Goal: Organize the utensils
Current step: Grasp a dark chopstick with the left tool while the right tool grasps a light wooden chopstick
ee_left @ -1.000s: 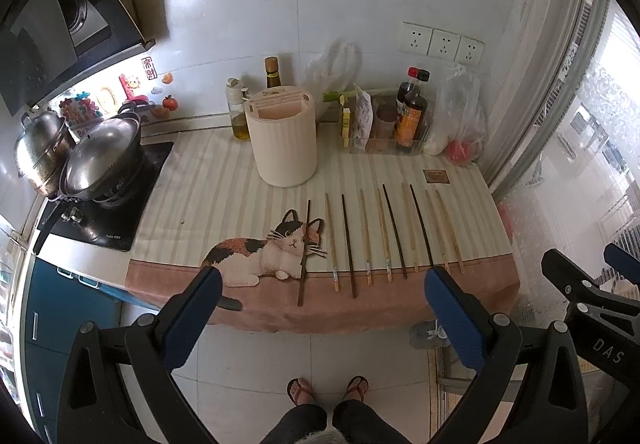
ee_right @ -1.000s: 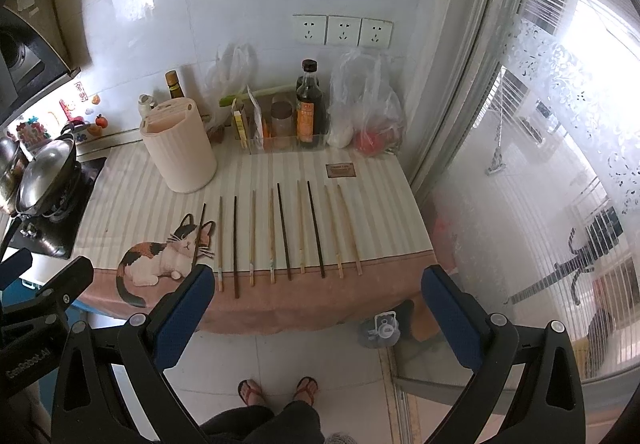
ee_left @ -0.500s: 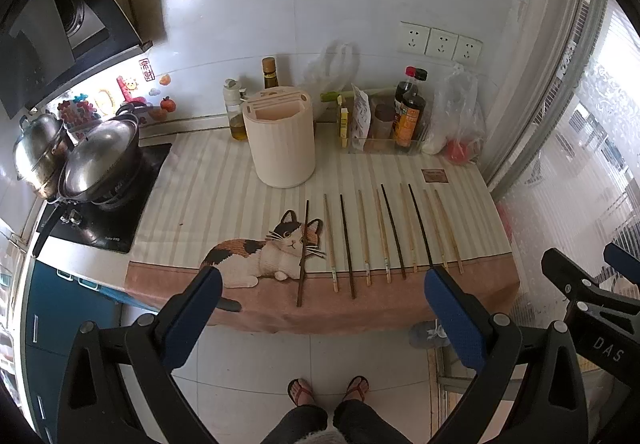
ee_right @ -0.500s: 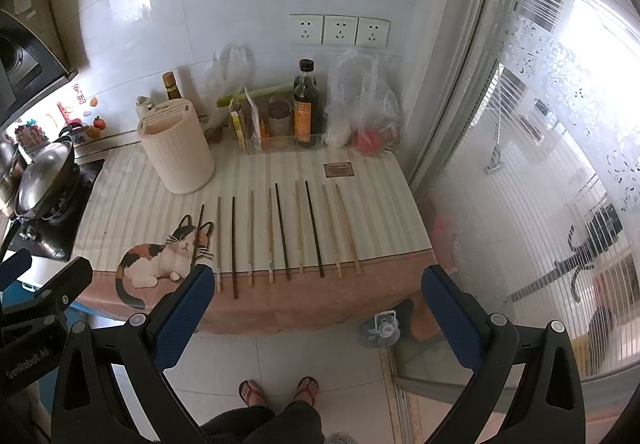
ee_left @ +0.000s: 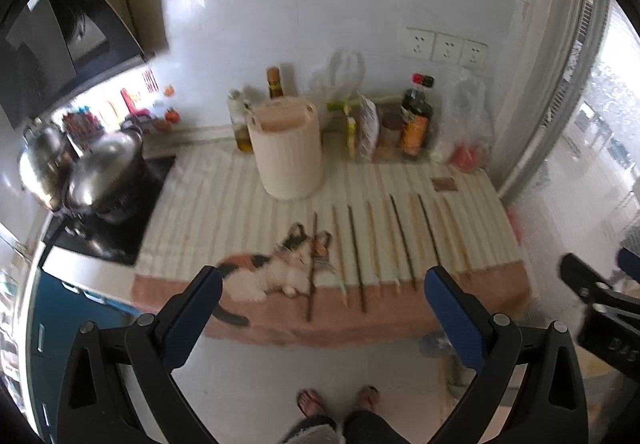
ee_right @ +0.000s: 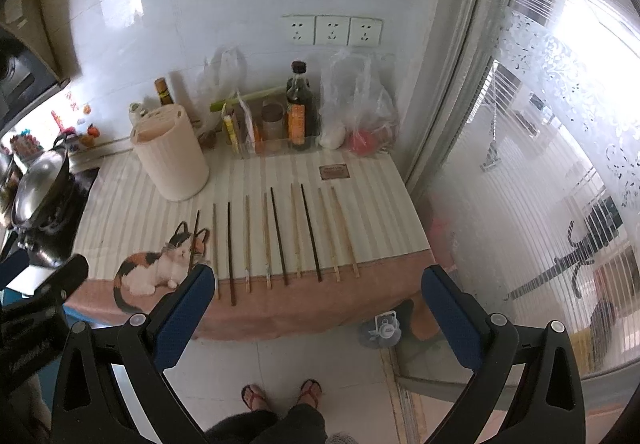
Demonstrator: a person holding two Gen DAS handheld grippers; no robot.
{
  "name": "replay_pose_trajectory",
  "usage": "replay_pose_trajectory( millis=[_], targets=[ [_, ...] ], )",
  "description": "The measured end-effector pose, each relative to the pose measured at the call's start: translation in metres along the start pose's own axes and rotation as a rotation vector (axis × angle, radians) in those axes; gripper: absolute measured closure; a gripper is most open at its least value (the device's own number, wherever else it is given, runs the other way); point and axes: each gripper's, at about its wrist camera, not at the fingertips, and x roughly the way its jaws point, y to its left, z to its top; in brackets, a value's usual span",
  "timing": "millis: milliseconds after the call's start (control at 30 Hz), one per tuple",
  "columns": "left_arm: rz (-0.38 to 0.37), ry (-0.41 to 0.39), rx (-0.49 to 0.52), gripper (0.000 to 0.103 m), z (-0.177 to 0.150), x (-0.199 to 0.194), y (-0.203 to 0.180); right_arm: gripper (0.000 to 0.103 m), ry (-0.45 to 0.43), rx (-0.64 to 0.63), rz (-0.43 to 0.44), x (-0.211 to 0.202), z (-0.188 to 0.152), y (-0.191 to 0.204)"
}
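Left gripper [ee_left: 322, 302] released, jaws spread wide, empty, held above the floor short of the bench [ee_right: 304, 310]. Right gripper [ee_right: 316, 298] likewise released and empty, same standoff. Chopsticks [ee_right: 276, 236] laid singly in a row on the striped cloth [ee_right: 372, 204], tips toward the wall, near ends at the pink border; dark and pale sticks mixed, leftmost crossing the cat print [ee_right: 160, 270]. Count probably ten, left view too blurred to confirm. Cream utensil holder [ee_right: 170, 156] upright behind the row, left of centre, apart from the sticks. Bottles and bags [ee_right: 320, 116] along the wall. Steel pots [ee_left: 100, 172] on the hob at left. Sandalled feet [ee_right: 280, 392] on the floor tiles below.
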Motion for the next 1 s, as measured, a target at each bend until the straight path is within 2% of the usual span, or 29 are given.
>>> replay_pose_trajectory(
  millis=[100,267,333,367,400,500,700,767,900,1000],
  targets=[
    [0.021,-0.030,0.016,0.000,0.011,0.016,0.005,0.000,-0.025,0.025,-0.002,0.016,0.006,-0.008],
    [-0.003,-0.011,0.028,0.000,0.028,0.057,0.016,0.000,0.017,0.086,-0.045,0.057,0.015,-0.024],
    [-0.002,0.019,0.041,0.000,0.033,0.083,0.016,0.004,0.036,0.108,-0.050,0.079,0.017,-0.032],
    [-0.002,0.033,0.047,0.000,0.034,0.092,0.016,0.010,0.056,0.117,-0.055,0.093,0.019,-0.036],
    [-0.001,0.057,0.054,0.000,0.035,0.107,0.014,0.019,0.078,0.125,-0.056,0.107,0.021,-0.040],
    [0.008,0.128,0.045,0.000,0.040,0.150,0.012,0.028,0.169,0.150,-0.030,0.158,0.023,-0.051],
    [0.044,0.281,0.013,0.001,0.041,0.243,0.015,0.029,0.312,0.155,0.019,0.261,0.025,-0.062],
    [0.065,0.355,0.015,0.008,0.036,0.277,0.015,0.029,0.354,0.157,0.030,0.291,0.026,-0.062],
    [0.094,0.483,-0.016,0.013,0.019,0.328,0.019,0.029,0.419,0.136,0.042,0.350,0.029,-0.068],
    [0.109,0.562,-0.021,0.026,0.001,0.356,0.018,0.030,0.475,0.104,0.046,0.389,0.032,-0.067]
  ],
)
